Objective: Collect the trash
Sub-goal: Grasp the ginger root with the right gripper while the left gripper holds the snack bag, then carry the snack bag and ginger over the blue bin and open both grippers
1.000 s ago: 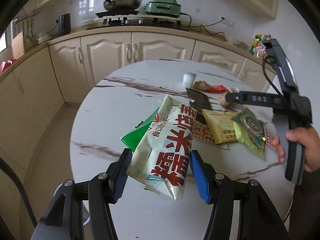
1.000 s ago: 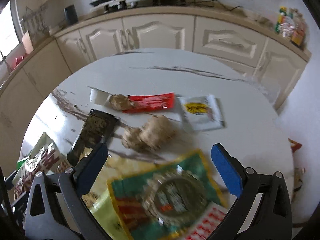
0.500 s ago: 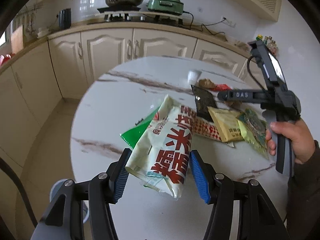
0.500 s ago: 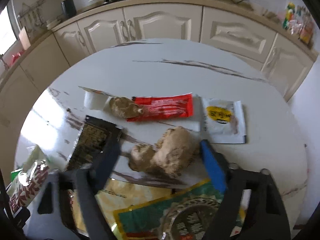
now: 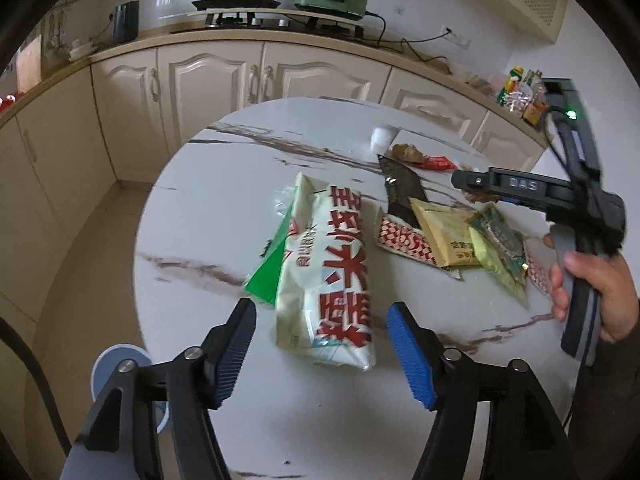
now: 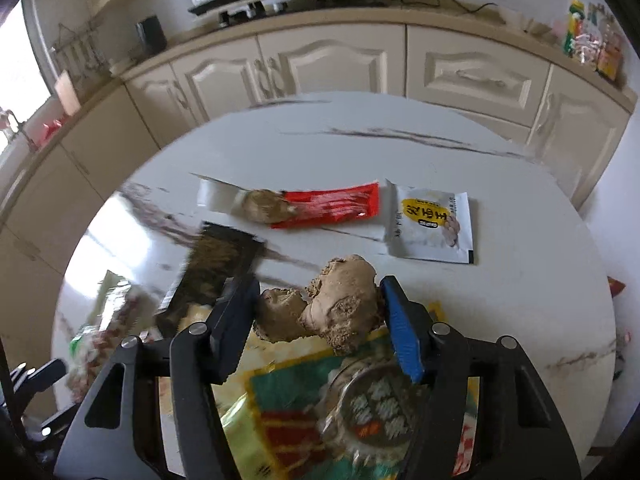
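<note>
Now the left claw (image 5: 322, 346) is opening, its pads clear of the big white snack bag (image 5: 328, 276) lying between them on the marble surface (image 5: 224, 208). Meanwhile the right claw (image 6: 316, 320) clamps the brown ginger lump (image 6: 340, 308) above the wrappers.

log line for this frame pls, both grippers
left gripper: opening, rice bag between jaws, pads clear | right gripper: shut on ginger | wrappers on table
</note>
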`<state>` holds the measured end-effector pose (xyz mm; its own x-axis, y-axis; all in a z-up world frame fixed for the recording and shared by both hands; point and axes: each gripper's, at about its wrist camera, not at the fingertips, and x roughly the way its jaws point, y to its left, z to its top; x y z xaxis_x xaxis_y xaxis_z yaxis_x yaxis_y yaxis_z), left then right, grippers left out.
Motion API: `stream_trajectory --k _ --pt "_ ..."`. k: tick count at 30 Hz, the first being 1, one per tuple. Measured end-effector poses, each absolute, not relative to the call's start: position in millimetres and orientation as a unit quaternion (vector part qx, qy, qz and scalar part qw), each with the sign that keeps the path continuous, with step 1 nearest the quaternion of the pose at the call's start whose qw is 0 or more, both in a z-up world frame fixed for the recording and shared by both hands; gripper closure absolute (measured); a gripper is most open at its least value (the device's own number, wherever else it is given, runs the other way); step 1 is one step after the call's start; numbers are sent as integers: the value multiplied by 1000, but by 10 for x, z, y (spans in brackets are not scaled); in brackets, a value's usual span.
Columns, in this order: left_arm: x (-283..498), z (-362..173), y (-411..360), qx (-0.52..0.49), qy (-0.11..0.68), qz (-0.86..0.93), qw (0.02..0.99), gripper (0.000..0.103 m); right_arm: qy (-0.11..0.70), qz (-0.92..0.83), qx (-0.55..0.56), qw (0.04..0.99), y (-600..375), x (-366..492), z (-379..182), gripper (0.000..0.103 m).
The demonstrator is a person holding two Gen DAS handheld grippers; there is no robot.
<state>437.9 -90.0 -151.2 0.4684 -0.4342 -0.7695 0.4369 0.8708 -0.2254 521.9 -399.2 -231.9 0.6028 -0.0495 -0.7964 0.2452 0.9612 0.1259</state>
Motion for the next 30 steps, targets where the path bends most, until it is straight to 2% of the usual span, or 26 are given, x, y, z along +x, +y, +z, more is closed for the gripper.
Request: stream_trajectory --k 6,8,10,16,23,30 --pt "4587 -1605 -1121 32 455 -234 858 37 410 -41 118 904 -3726 4970 -2100 44" --pt "4633 -1614 -1188 48 450 -222 864 41 402 -31 117 908 -3643 4897 -2033 44" --pt "4648 -1635 -1241 65 445 -220 866 49 396 -24 111 911 -3554 4834 -1970 44" --pt "4567 -1688 -1226 61 431 -233 870 53 384 -9 105 917 -3384 4710 -1823 44" --pt "4340 -1489 -848 18 409 -242 880 54 380 13 95 920 -3131 4704 -1741 44" --pt "4051 -1229 -42 -33 369 -189 909 54 373 63 74 923 -2494 4766 -1634 44"
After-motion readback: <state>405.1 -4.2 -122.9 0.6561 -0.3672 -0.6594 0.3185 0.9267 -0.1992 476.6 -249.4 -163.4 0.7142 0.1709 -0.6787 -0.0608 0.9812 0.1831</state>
